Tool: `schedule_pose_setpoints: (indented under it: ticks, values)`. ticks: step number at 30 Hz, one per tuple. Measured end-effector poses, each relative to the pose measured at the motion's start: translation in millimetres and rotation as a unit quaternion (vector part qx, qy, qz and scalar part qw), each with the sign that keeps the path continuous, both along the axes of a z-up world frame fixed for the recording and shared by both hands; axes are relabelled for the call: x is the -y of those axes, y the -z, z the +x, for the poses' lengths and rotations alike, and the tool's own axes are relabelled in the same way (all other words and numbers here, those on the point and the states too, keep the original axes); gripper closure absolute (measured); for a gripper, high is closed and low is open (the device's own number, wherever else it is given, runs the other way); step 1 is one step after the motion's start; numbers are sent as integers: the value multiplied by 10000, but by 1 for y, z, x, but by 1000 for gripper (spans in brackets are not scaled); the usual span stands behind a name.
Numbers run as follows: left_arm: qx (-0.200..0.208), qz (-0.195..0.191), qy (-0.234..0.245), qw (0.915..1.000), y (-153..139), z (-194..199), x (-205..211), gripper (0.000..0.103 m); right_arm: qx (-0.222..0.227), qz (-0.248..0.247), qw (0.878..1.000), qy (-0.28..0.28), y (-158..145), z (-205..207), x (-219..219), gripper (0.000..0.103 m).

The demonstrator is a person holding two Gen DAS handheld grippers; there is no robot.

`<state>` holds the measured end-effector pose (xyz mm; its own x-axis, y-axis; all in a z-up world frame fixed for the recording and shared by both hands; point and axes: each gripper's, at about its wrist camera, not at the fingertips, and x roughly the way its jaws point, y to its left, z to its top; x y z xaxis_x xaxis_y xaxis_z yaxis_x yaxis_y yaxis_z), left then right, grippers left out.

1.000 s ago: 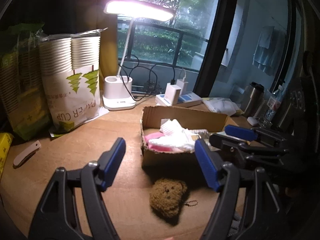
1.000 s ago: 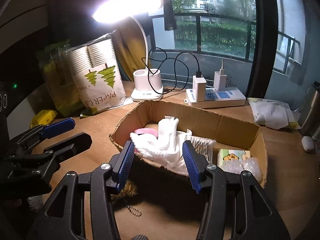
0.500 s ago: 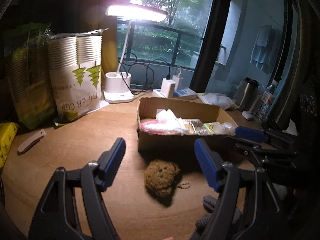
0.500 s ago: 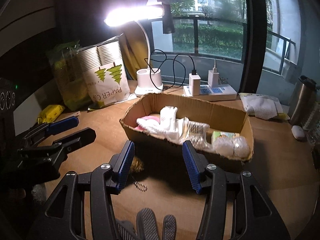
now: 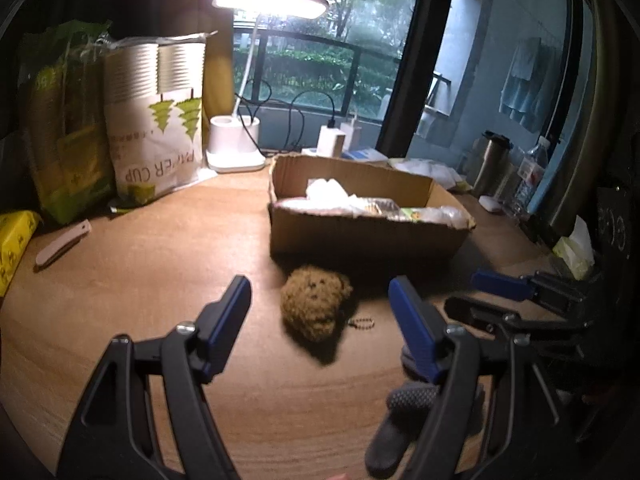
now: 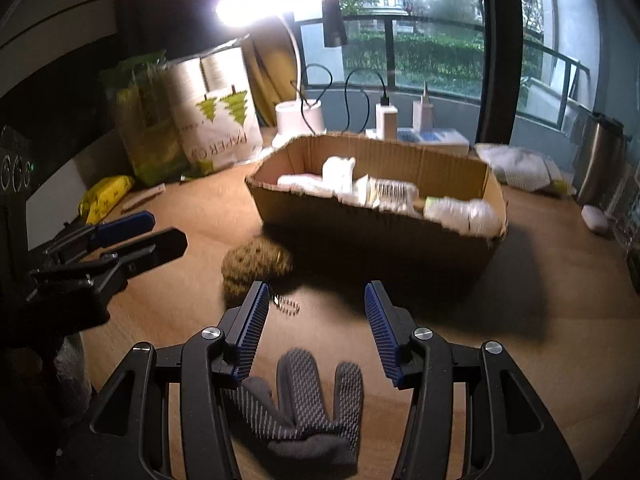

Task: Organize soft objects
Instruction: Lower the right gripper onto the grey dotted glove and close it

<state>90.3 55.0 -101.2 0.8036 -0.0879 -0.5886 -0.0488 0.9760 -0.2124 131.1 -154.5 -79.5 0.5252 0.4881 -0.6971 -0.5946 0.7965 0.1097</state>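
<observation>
Wooden surface (image 5: pixel 168 248) by a window at dusk, lit by a white desk lamp (image 5: pixel 236 148) standing at the back. Behind on the left, a bag of paper cups (image 5: pixel 156 120) upright beside a green packet (image 5: pixel 64 120); a yellow pack (image 5: pixel 12 240) and a small folding knife (image 5: pixel 62 242) lying nearer the left edge. At the back, a power strip (image 6: pixel 420 136) with chargers plugged in. On the far right, a steel flask (image 6: pixel 600 156) and a white mesh cloth (image 6: pixel 524 168).

In the middle, an open cardboard box (image 5: pixel 360 236) holding white cloth items (image 6: pixel 340 184) and some packets. Just in front of the box's near wall, a brown plush bear (image 5: pixel 314 304) lying on the surface, its bead chain (image 5: pixel 362 323) trailing to the right. Close to the near edge, a grey knit glove (image 6: pixel 308 408) lying flat, fingers pointing toward the box.

Left gripper (image 5: pixel 320 320) hovering low over the surface, jaws spread wide and holding nothing, the bear between and ahead of the blue pads. Right gripper (image 6: pixel 316 320) likewise parted and empty, positioned above the glove, the glove's fingers showing between the pads, the bear ahead on the left beside the left pad. Each gripper visible at the edge of the other's view, apart from each other.
</observation>
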Motion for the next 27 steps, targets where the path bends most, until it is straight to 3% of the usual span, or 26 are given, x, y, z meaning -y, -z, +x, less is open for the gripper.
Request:
schedule_pose_setpoints:
  ticks: [16, 27]
  values:
    - [-387, 12, 109, 9992, 31, -22, 9, 30, -346, -126, 9992, -165, 34, -33, 7, 50]
    - [-582, 99, 150, 9981, 42, -21, 13, 30, -485, -403, 9976, -291, 61, -45, 8, 41]
